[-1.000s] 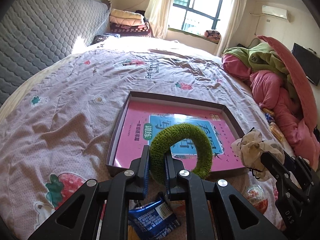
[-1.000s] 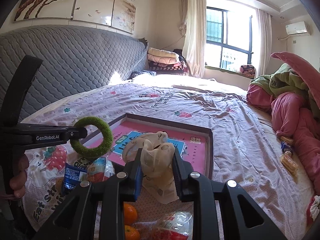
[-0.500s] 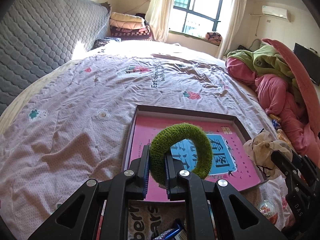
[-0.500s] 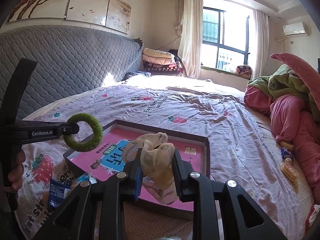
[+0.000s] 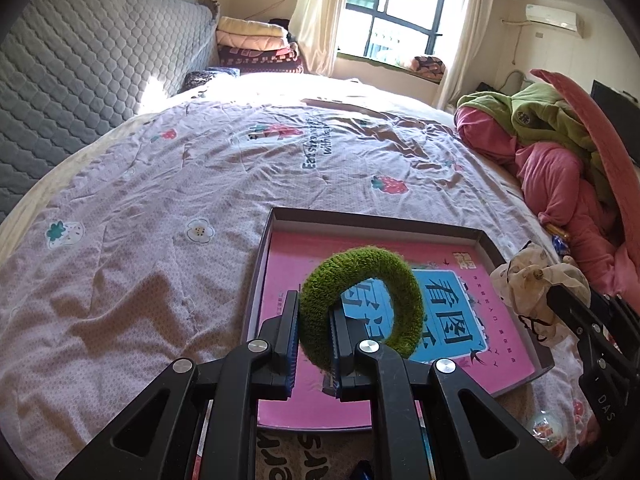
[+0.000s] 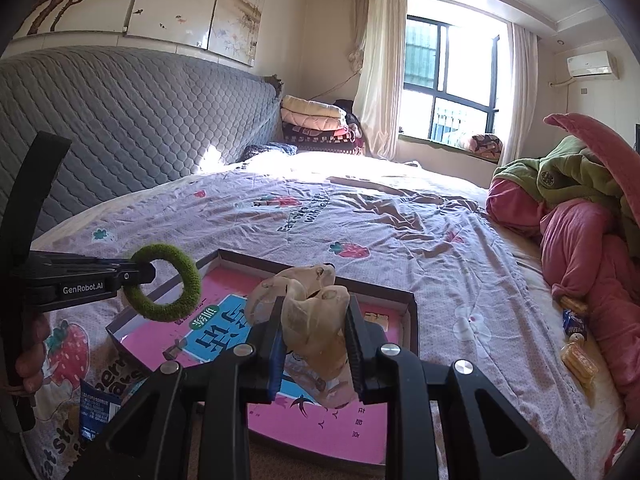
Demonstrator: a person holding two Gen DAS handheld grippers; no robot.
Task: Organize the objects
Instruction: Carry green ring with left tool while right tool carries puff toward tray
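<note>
My left gripper is shut on a fuzzy green ring-shaped scrunchie, held in the air over the near left part of a shallow dark box with a pink printed bottom. My right gripper is shut on a cream fabric scrunchie, held above the same box. In the right wrist view the left gripper and its green scrunchie hang at the box's left corner. In the left wrist view the cream scrunchie and right gripper sit at the box's right edge.
The box lies on a bed with a lilac strawberry-print cover. A blue snack packet lies near the box's left corner. Snack packets and a pile of pink and green bedding are at the right. A grey quilted headboard stands at the left.
Both grippers have moved forward over the box with their scrunchies still held. The oranges and snack bags near the front have dropped out of the right wrist view.
</note>
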